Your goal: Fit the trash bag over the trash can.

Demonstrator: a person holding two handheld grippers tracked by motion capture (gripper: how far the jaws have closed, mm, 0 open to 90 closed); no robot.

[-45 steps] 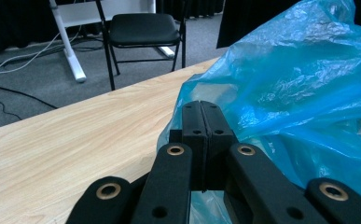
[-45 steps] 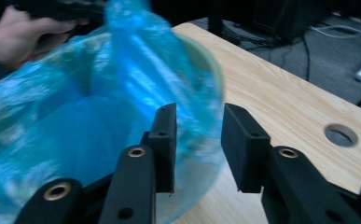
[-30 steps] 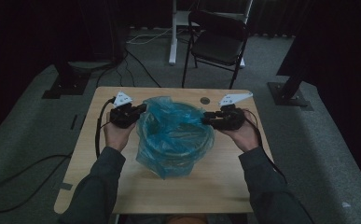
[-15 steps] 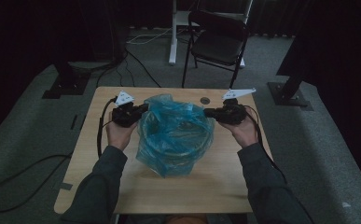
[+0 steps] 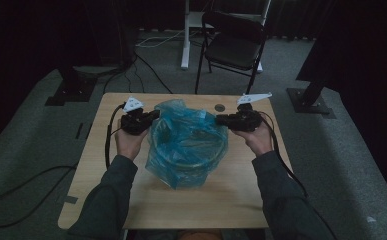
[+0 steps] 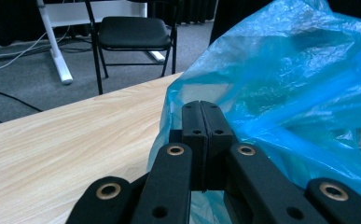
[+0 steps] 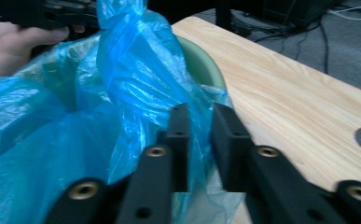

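step: lining the green bin (image 7: 201, 65) with blue bag (image 5: 186, 142) | left gripper (image 6: 201, 122) clamped on film, right gripper (image 7: 200, 122) jaws just reopening, film between | next: regrip right rim, stretch over

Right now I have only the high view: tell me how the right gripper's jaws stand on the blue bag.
Observer: In the right gripper view, the right gripper has a gap between its pads with film of the blue bag in it. The jaws have just been opening.
Operator: Now report the left one.
Observer: The left gripper is shut, pads together at the bag's edge. I cannot tell whether any film is caught.
Operator: Say what is inside the bag.
Observer: The right gripper view shows the pale green rim of a bowl under the film.
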